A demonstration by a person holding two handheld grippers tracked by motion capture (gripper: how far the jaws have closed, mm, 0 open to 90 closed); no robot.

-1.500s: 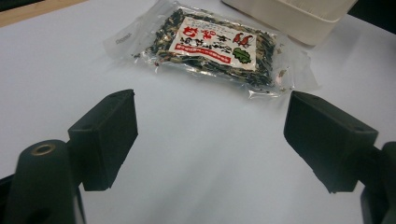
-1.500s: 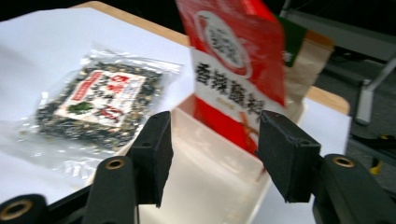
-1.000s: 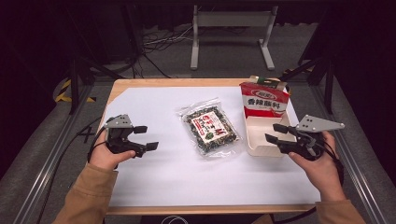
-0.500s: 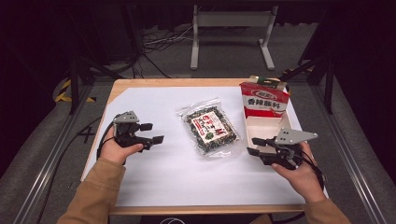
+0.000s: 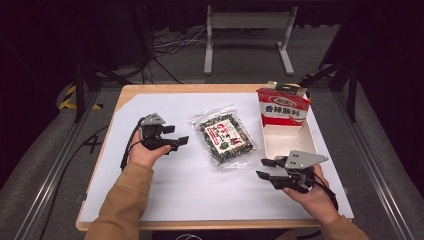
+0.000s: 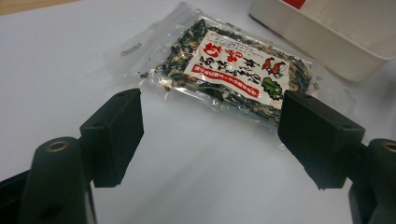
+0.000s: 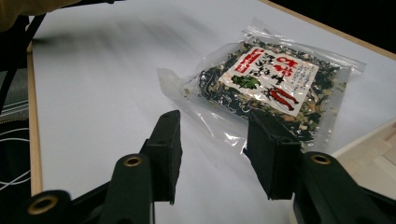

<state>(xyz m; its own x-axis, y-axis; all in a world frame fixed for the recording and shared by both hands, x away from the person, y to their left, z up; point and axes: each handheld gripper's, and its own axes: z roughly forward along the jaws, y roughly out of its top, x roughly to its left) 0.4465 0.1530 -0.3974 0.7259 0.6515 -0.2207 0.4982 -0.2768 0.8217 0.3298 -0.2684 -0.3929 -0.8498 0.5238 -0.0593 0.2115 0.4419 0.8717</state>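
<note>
Closed in on the spice packet (image 5: pixel 226 139) from both sides since a second ago; left gripper (image 5: pixel 180 141) wide open, right gripper (image 5: pixel 265 168) half open after shutting then reopening (both empty). Packet flat beside the white box (image 5: pixel 290 140), likely grasped next

We look down on a wooden table (image 5: pixel 131 93) covered by a white sheet (image 5: pixel 190 185), brightly lit from above while the room around it falls into darkness. The floor (image 5: pixel 240 62) is grey carpet. Beyond the table's far edge stands a pale metal stand (image 5: pixel 248 22) on two splayed feet, with dark cables (image 5: pixel 172 47) trailing across the carpet beside it. Metal rails (image 5: pixel 47 187) run along both sides, and yellow-and-black tape (image 5: pixel 67 100) marks the floor at far left.
</note>
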